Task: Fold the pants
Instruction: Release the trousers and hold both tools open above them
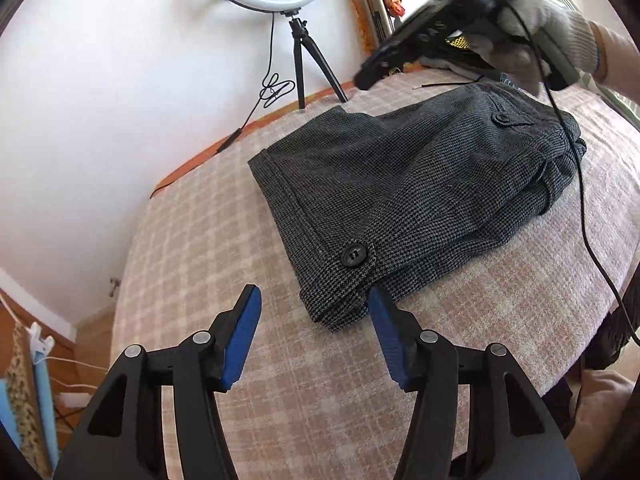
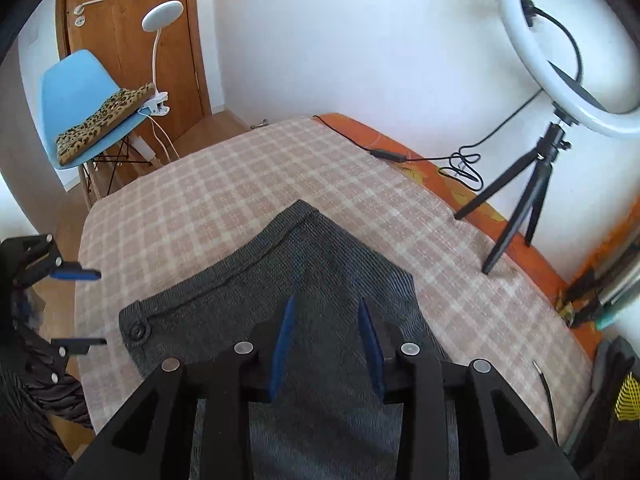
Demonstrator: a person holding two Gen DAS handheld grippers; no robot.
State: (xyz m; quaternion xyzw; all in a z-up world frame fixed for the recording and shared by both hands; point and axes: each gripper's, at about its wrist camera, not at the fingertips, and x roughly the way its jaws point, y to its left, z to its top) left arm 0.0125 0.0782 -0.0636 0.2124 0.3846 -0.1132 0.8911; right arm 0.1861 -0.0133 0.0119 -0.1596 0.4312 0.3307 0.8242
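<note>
The dark grey houndstooth pants [image 1: 400, 184] lie folded on the checked bed cover [image 1: 208, 248], hem cuff with a black button [image 1: 354, 255] towards me. My left gripper [image 1: 314, 300] is open and empty, just short of the near cuff corner. My right gripper [image 2: 326, 308] is open and empty, held above the pants [image 2: 312, 280]. In the left wrist view it appears [image 1: 432, 32] raised at the top right in a gloved hand. The left gripper [image 2: 80, 306] shows at the left edge of the right wrist view.
A ring light on a black tripod [image 2: 560, 120] stands at the bed's far edge by the white wall, its cable [image 2: 400, 156] trailing along the orange edge. A blue chair [image 2: 88, 104] with a leopard-print cushion stands by the door. A black cable [image 1: 588, 220] hangs over the pants' waist.
</note>
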